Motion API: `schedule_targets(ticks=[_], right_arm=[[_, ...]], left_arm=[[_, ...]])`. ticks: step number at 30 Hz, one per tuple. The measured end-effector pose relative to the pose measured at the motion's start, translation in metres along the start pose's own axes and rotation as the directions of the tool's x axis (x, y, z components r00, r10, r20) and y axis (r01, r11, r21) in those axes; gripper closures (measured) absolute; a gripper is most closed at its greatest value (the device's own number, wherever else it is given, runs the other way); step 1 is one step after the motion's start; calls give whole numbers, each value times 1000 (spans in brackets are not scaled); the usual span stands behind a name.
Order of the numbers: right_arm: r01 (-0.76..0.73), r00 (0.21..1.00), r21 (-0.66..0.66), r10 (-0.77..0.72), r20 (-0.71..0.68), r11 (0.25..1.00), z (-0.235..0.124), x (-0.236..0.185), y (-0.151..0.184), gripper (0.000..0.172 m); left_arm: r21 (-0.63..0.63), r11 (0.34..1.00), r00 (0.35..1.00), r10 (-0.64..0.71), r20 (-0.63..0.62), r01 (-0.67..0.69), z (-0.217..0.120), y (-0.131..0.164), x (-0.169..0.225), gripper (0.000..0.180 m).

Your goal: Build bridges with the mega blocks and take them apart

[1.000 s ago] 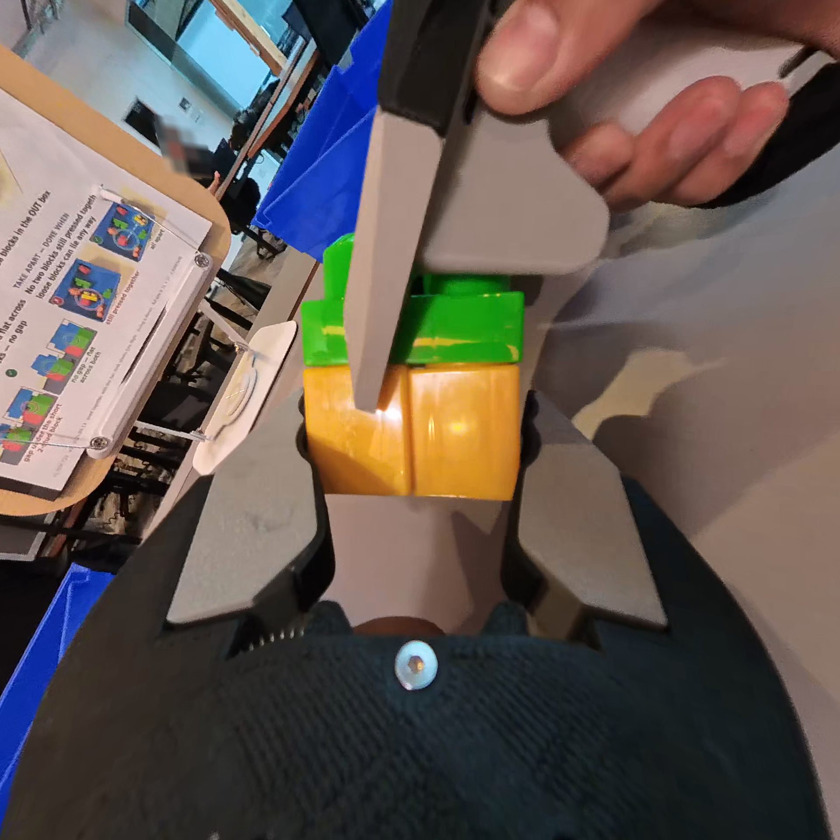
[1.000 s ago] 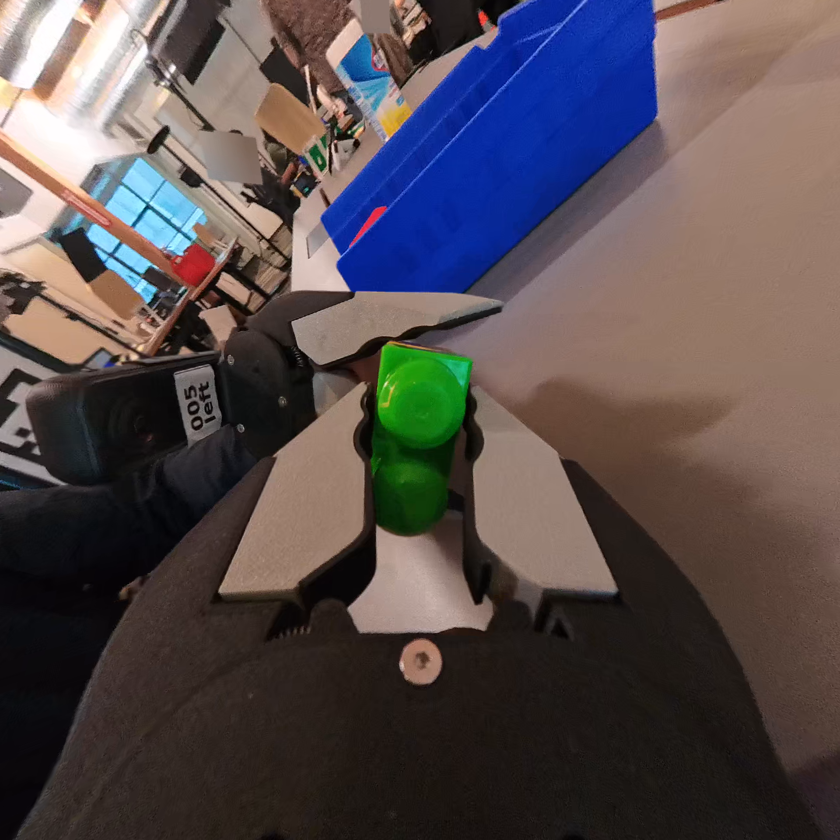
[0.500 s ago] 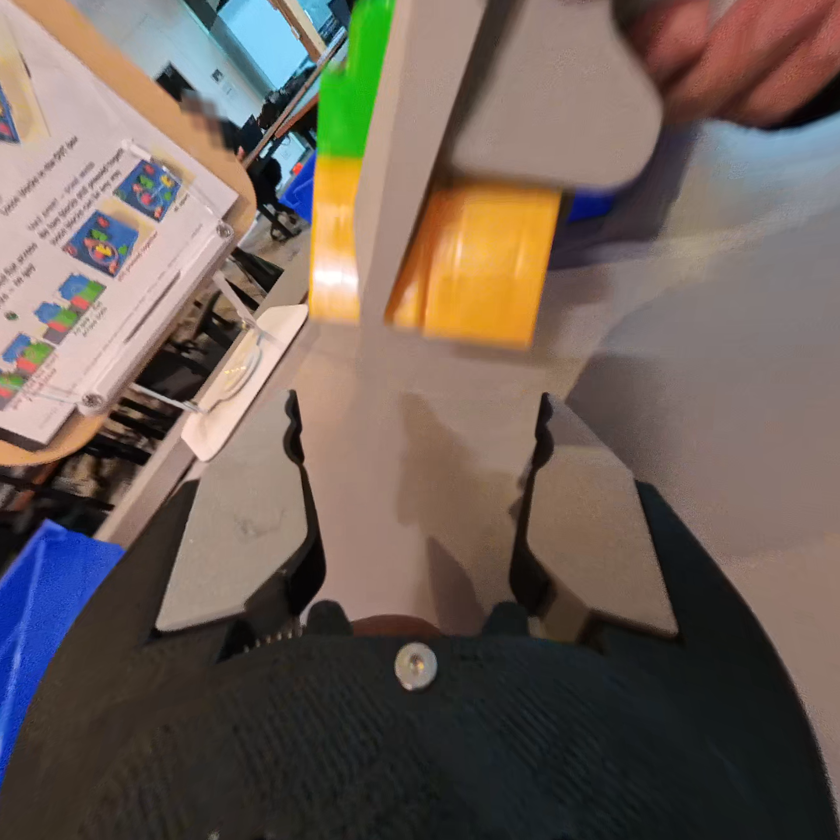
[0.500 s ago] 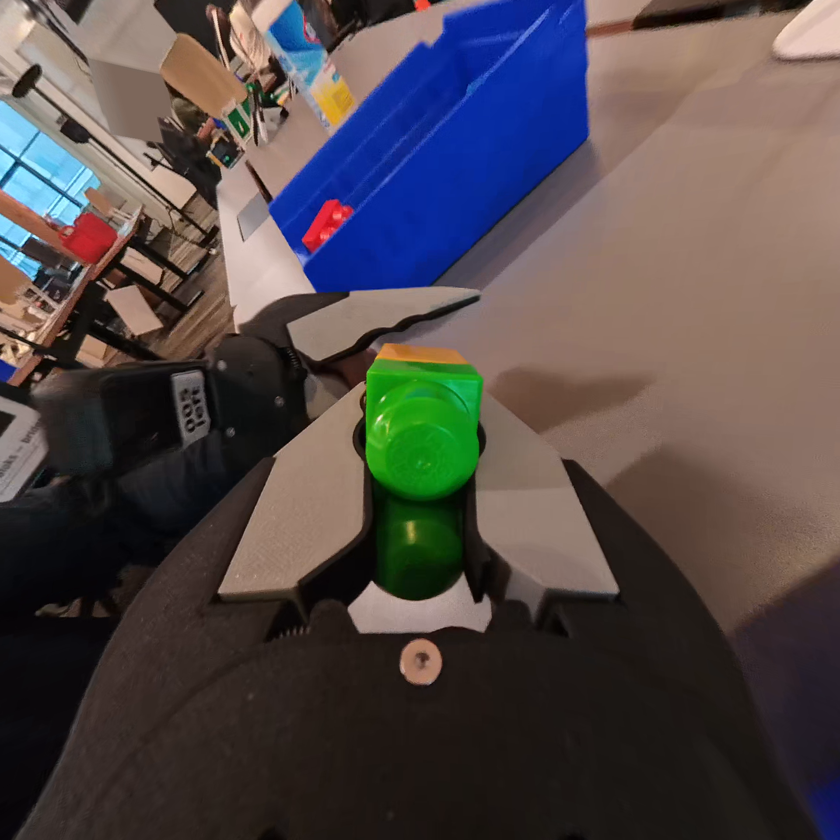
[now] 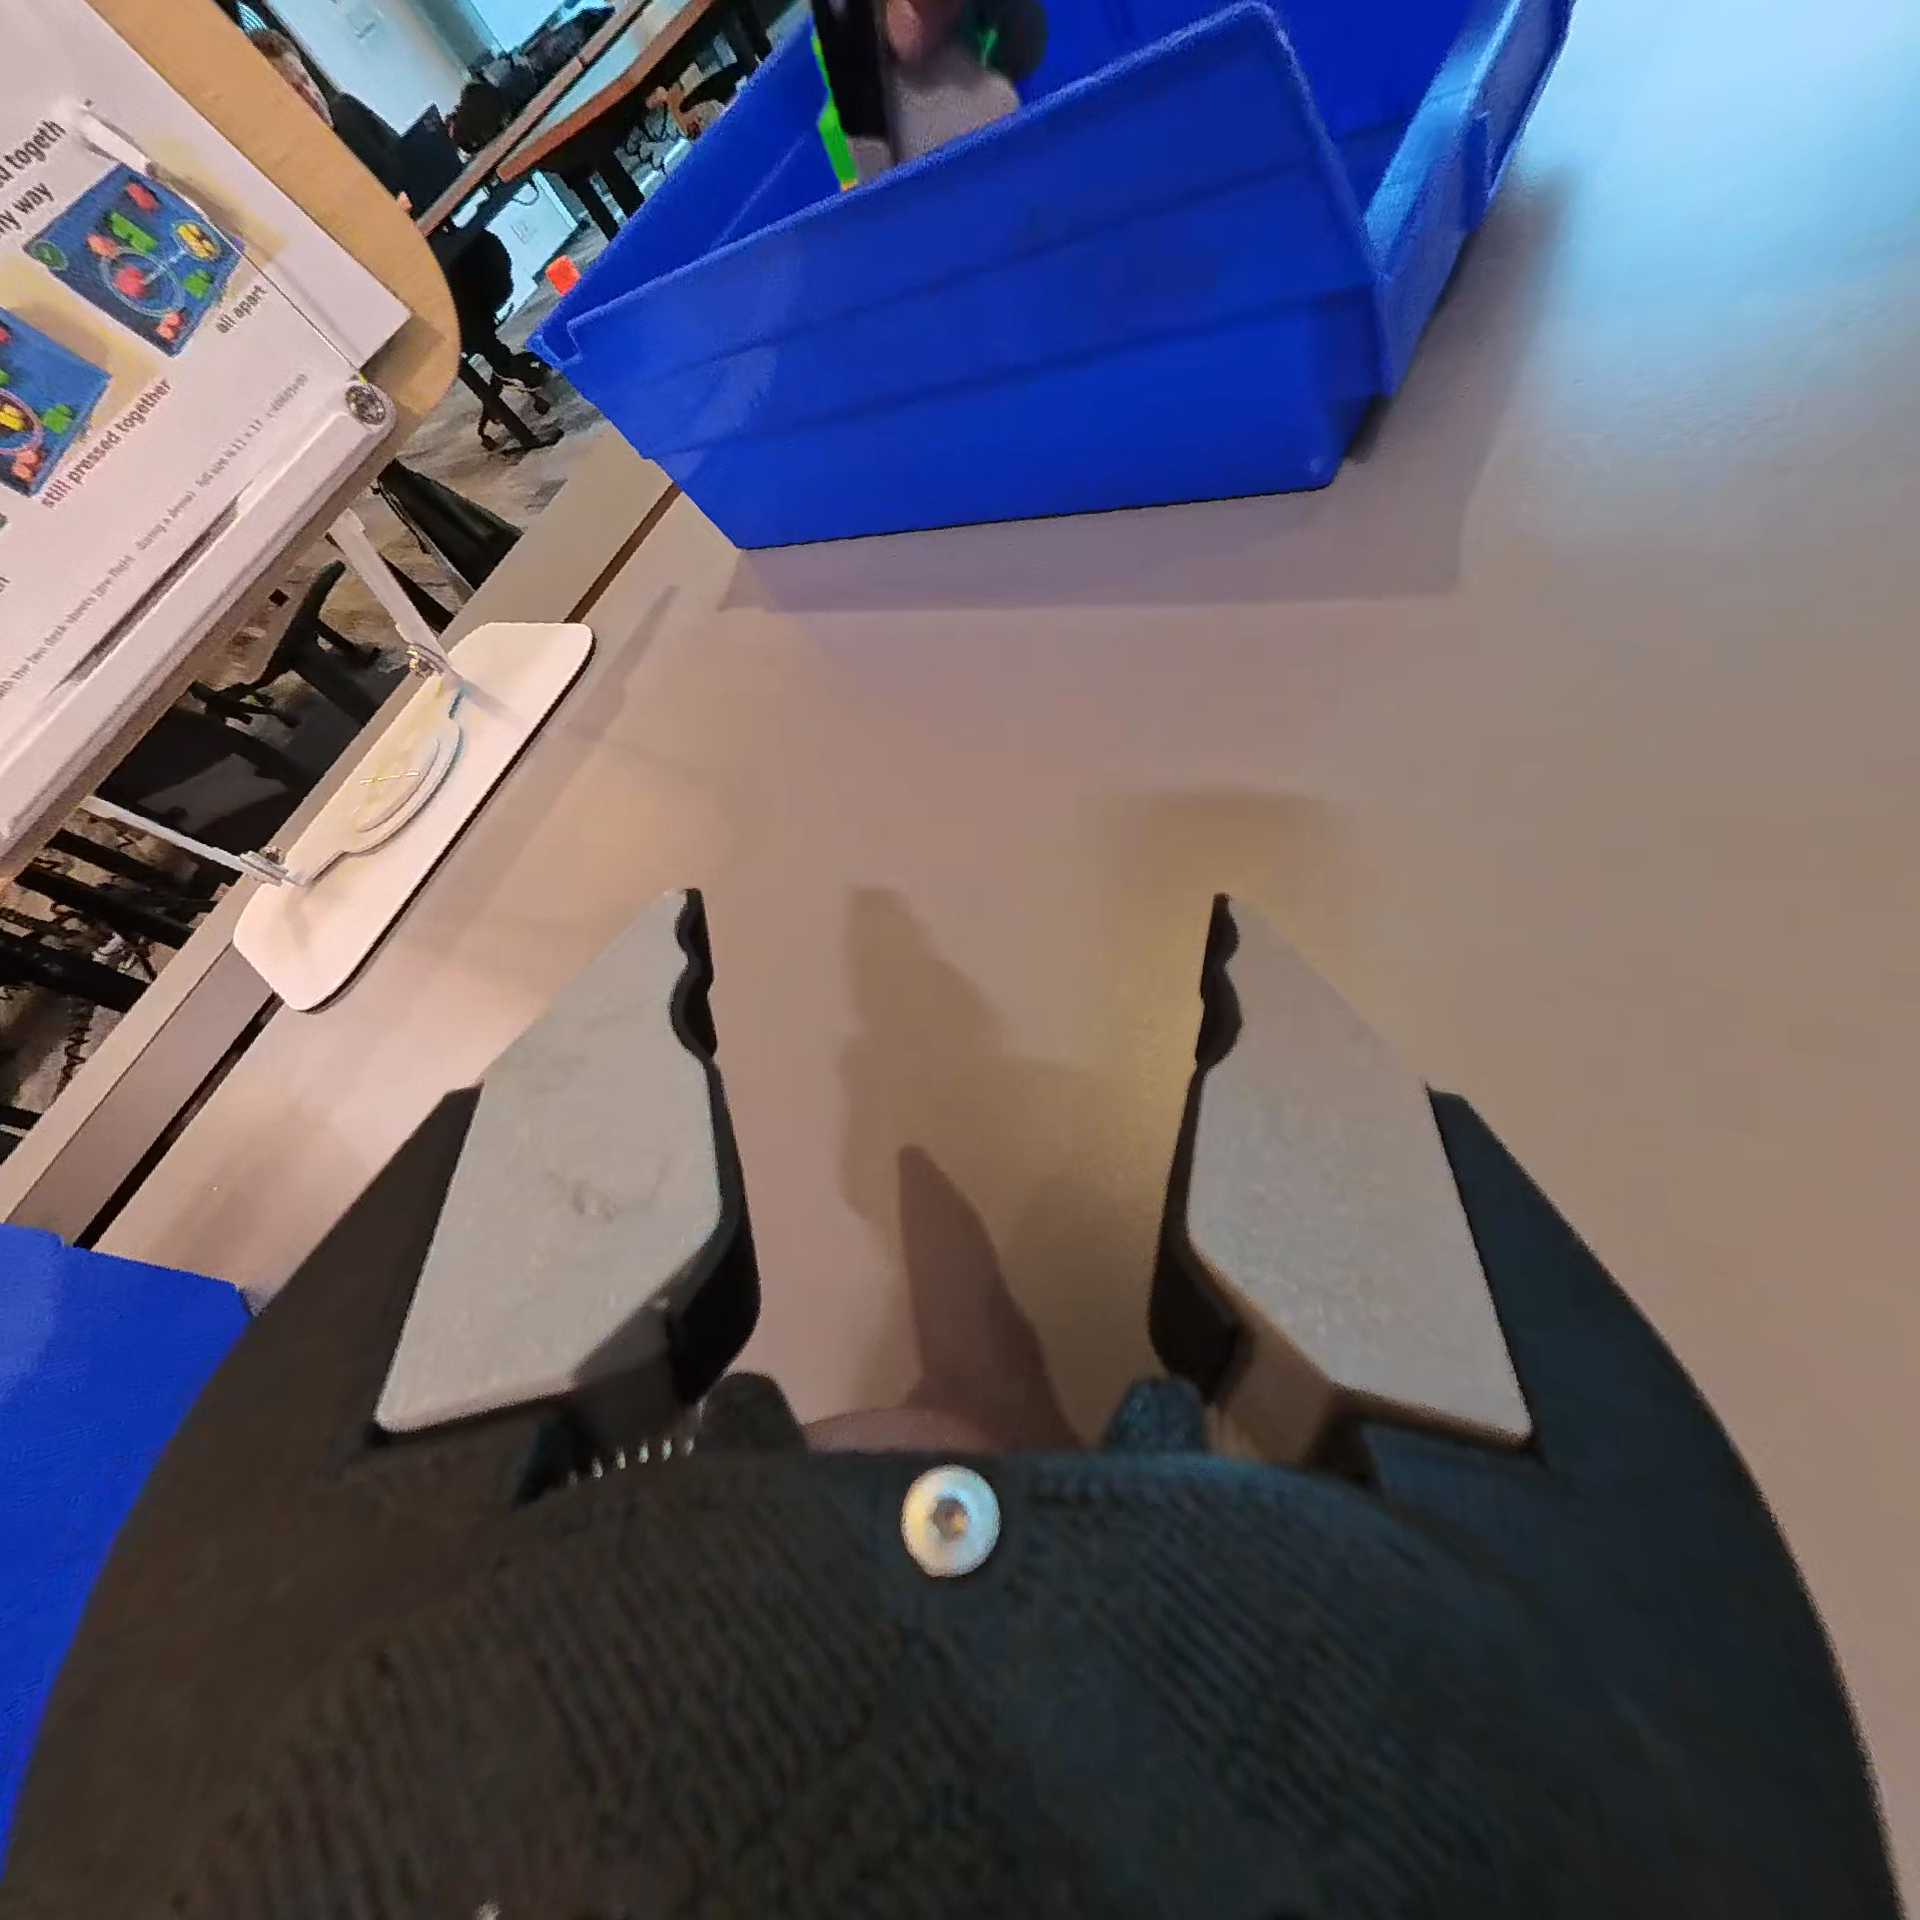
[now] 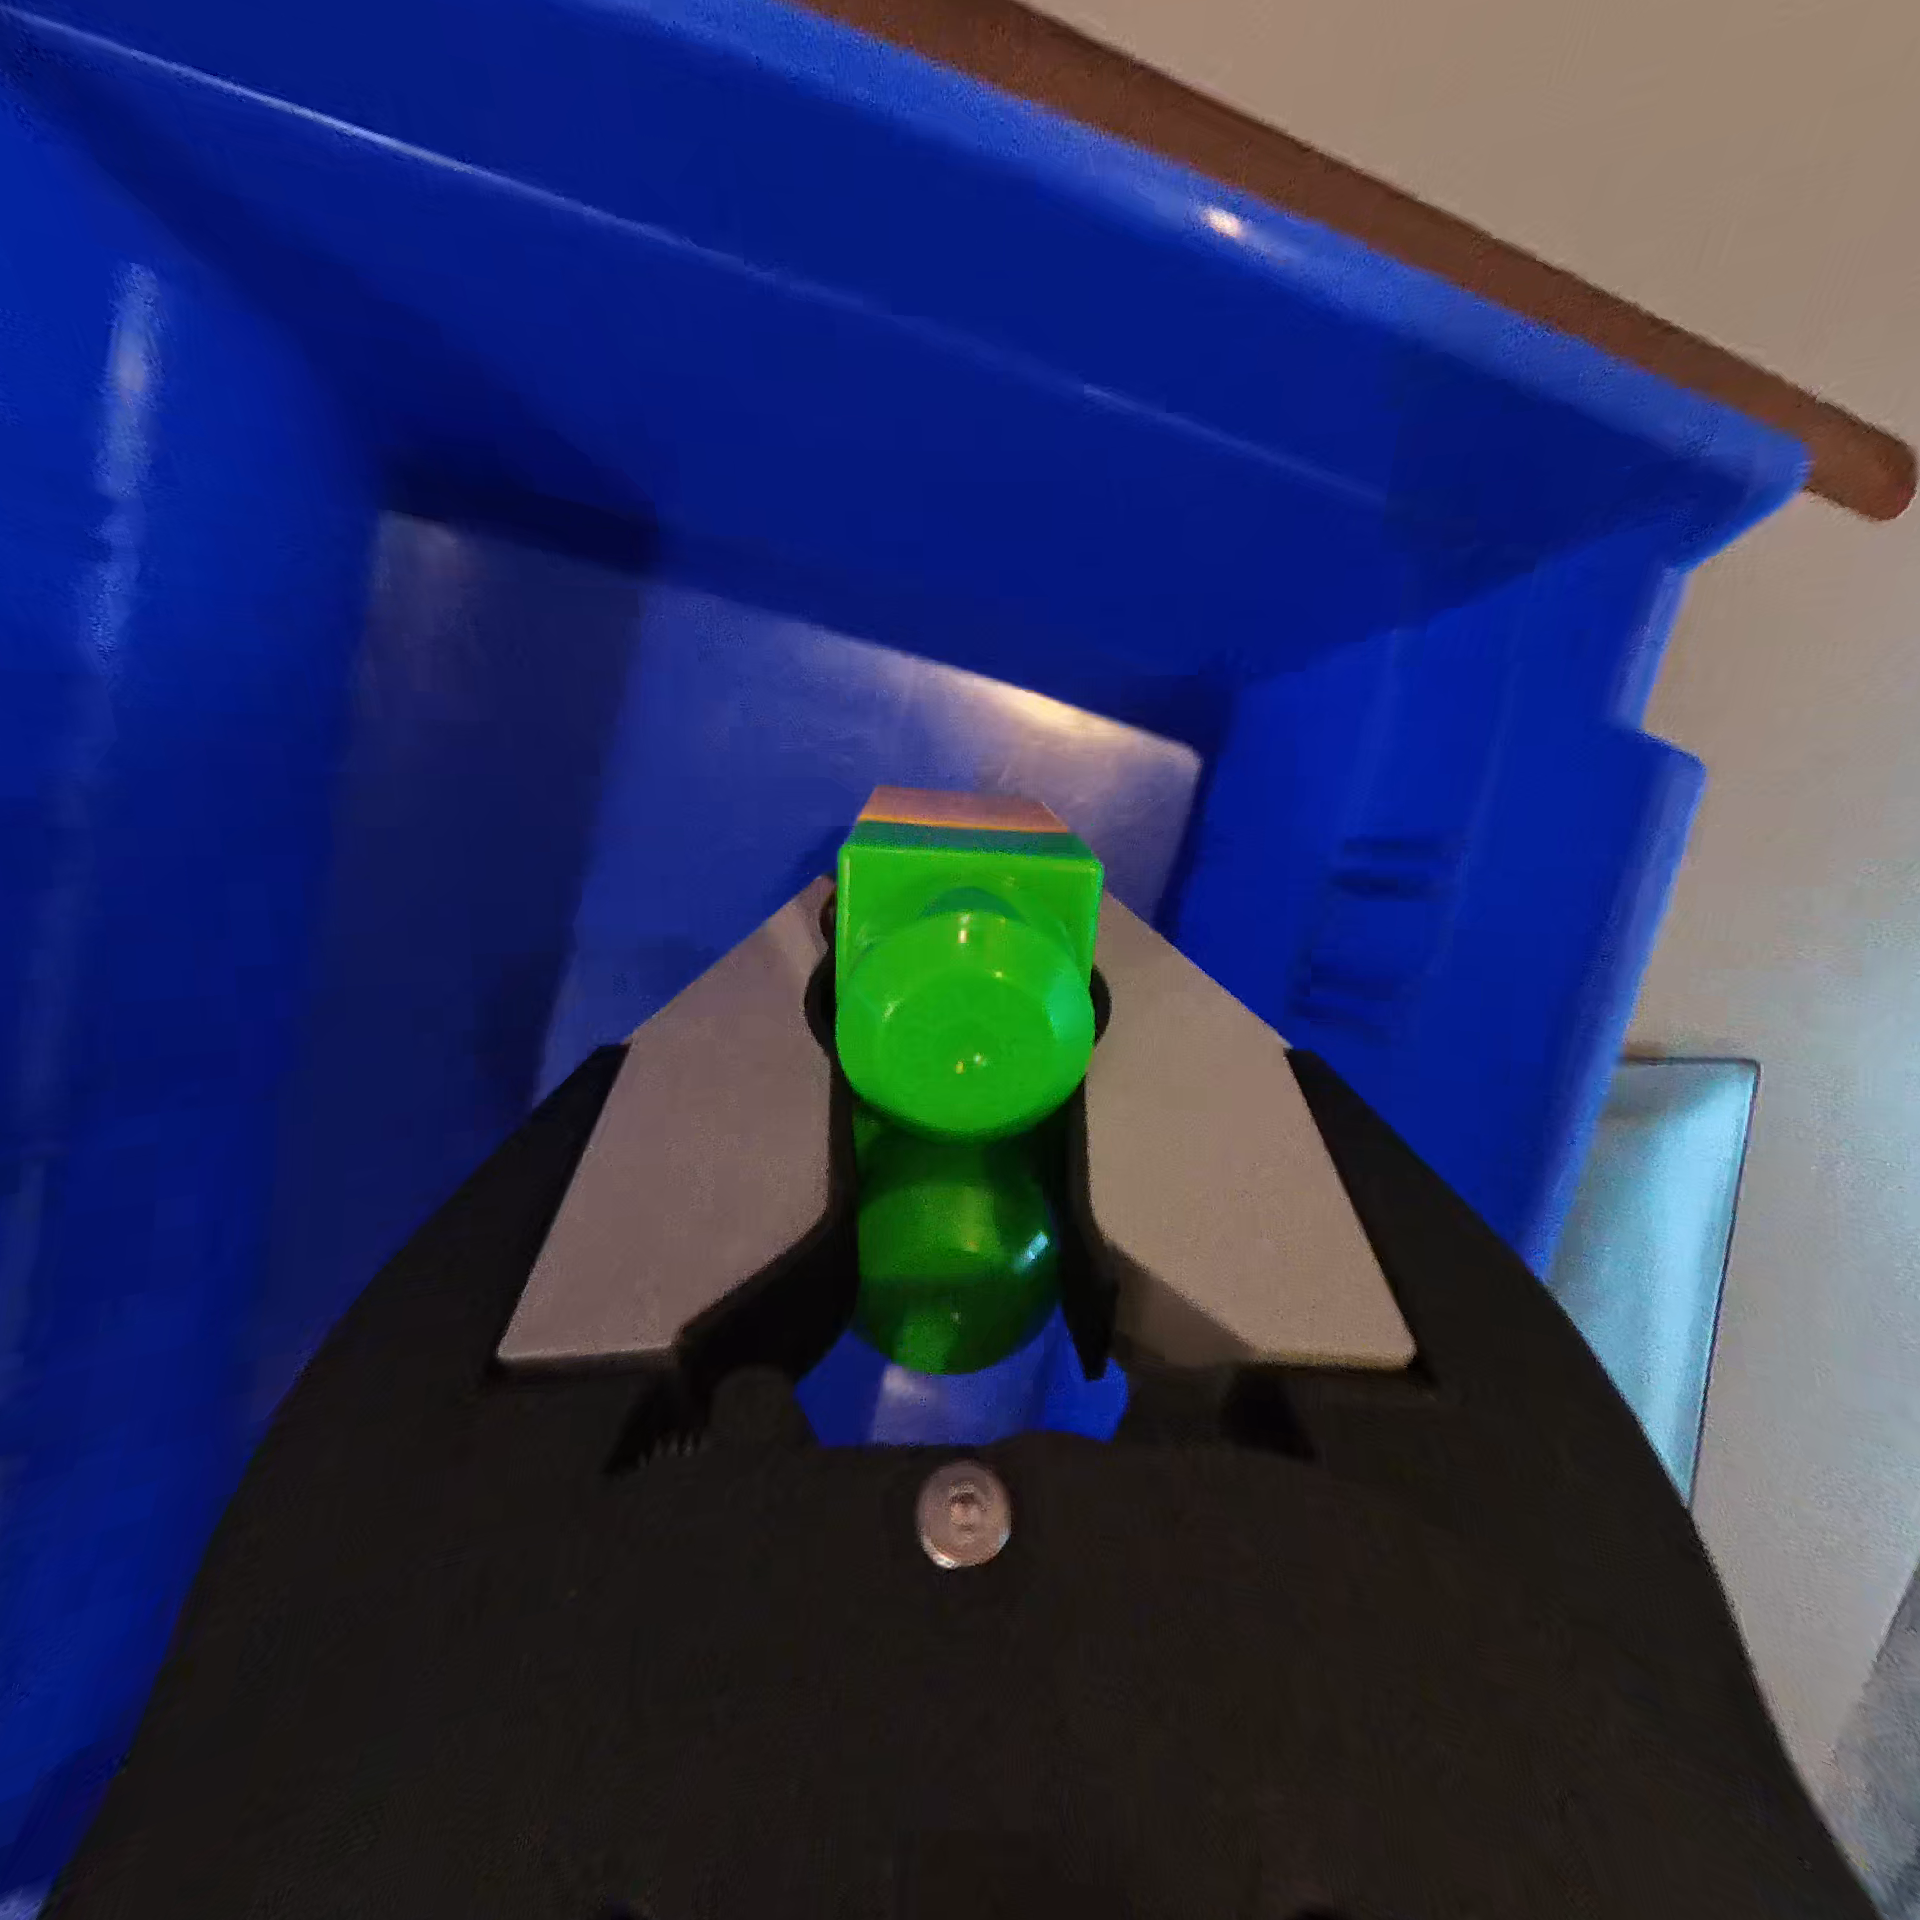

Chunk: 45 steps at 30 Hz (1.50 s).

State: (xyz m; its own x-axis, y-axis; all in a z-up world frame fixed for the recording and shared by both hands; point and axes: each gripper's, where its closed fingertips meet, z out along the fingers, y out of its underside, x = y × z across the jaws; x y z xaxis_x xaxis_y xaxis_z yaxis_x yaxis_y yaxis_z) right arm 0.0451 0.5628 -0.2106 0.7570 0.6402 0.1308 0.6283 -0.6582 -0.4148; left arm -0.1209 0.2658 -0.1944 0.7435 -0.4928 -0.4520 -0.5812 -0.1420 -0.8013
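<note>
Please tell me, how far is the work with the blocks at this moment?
Done: nothing is between the fingers of the open left claw. In hand: the right claw grips a green block with an orange block behind it, over the blue bin. Left: the two still look joined.

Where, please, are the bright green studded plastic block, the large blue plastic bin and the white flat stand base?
Green block point(image 6: 966, 1029): right wrist view, front stud.
Blue bin point(image 5: 987, 343): left wrist view, near wall.
White base point(image 5: 416, 821): left wrist view, plate middle.
</note>
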Motion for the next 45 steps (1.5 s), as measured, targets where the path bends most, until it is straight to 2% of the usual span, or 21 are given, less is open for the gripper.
schedule_targets(ticks=[3,9,12,16,18,20,22,24,28,31,34,37,40,45], right_arm=[[13,999,-42,-14,-30,999,9,4,4,132],[76,991,83,-66,-112,994,-33,11,-6,119],[69,996,266,-49,-80,961,-78,-8,-18,122],[24,989,600,-108,105,799,-159,-89,-30,121],[-10,951,709,-213,226,705,-192,-149,-22,121],[-22,902,774,-322,289,633,-210,-204,-10,123],[-19,868,798,-387,312,602,-208,-247,3,126],[5,840,807,-441,317,590,-195,-281,13,127],[32,817,799,-476,326,601,-157,-313,22,127],[15,794,774,-478,375,633,-139,-321,28,126],[20,783,748,-475,401,664,-125,-322,36,126],[3,776,724,-458,434,690,-117,-323,40,126],[-32,756,702,-442,483,712,-115,-327,41,125],[-29,761,700,-439,479,714,-112,-327,41,125]], left_arm=[[3,1000,1000,-9,-5,9,0,0,0,87],[4,1000,1000,-6,-13,6,1,-2,3,83],[16,1000,1000,-14,-5,14,-1,-3,1,83],[36,999,999,-32,20,32,-7,-4,-5,84],[45,997,997,-65,50,63,-16,-6,-11,84],[84,989,989,-125,74,119,-37,-15,-16,84],[115,979,974,-182,132,167,-67,-20,-30,94],[85,973,945,-231,230,216,-102,-12,-53,99],[2,940,845,-308,437,342,-177,20,-112,93],[-51,906,784,-335,523,421,-211,51,-143,90],[-79,870,749,-369,550,486,-223,76,-157,89],[-79,833,729,-427,535,547,-222,93,-161,88],[-68,797,704,-485,519,600,-219,103,-166,88],[-23,772,653,-522,549,635,-233,108,-193,89]])
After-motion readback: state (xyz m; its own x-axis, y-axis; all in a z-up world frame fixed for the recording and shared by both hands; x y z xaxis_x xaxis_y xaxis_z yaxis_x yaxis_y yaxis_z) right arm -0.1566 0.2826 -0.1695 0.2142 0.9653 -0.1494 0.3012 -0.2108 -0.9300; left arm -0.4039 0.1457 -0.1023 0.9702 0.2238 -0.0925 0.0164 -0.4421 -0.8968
